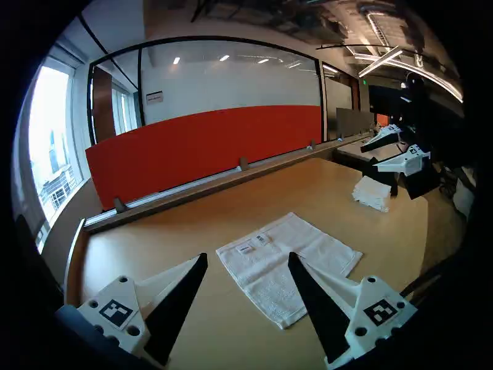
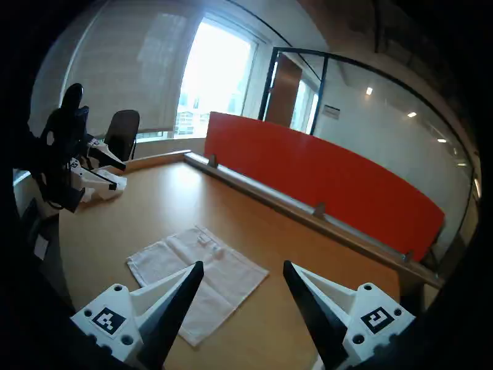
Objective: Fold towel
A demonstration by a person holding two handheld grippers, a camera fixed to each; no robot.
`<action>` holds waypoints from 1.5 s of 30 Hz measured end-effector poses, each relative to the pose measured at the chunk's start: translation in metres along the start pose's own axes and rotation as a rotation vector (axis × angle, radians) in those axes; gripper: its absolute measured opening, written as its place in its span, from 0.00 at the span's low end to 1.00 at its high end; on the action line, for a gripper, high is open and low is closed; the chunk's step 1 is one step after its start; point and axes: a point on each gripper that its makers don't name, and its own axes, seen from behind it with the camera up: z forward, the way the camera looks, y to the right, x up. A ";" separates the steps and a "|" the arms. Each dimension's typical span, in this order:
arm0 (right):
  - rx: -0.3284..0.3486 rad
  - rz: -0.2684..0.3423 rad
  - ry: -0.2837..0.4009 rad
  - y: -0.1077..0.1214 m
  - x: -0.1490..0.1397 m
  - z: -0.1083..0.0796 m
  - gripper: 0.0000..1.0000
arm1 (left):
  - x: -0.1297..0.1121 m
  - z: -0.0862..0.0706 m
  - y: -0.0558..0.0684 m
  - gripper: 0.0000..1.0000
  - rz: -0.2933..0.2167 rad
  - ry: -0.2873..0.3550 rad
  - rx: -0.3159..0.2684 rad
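A white towel (image 1: 286,265) lies flat on the wooden table, with small labels near its far left corner. In the left gripper view my left gripper (image 1: 246,271) hovers open just above its near edge, with nothing between the fingers. The right gripper view has the same towel (image 2: 197,271) spread ahead of my open right gripper (image 2: 241,271). Each view also takes in the other gripper farther off: the right gripper (image 1: 368,156) at the table's right end, and the left gripper (image 2: 119,175) at the far left, with its holder dark behind it.
A folded white towel stack (image 1: 373,193) sits on the table under the distant right gripper. A white bundle (image 2: 110,185) lies by the distant left gripper. A red divider (image 1: 209,145) runs along the table's back edge. An office chair (image 2: 122,139) stands near the window.
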 end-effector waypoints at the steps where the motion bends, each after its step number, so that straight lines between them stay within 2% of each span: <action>1: 0.005 -0.002 -0.004 -0.001 -0.002 0.001 1.00 | -0.002 0.001 0.002 0.97 0.001 -0.004 -0.008; 12: 0.056 -0.008 -0.045 -0.013 -0.026 0.012 1.00 | -0.027 0.015 0.019 0.97 0.026 -0.047 -0.061; 31: 0.138 -0.007 -0.132 -0.052 -0.092 0.038 1.00 | -0.100 0.041 0.045 0.97 0.040 -0.154 -0.120; 45: 0.180 0.001 -0.216 -0.070 -0.143 0.052 1.00 | -0.143 0.065 0.060 0.97 0.062 -0.229 -0.169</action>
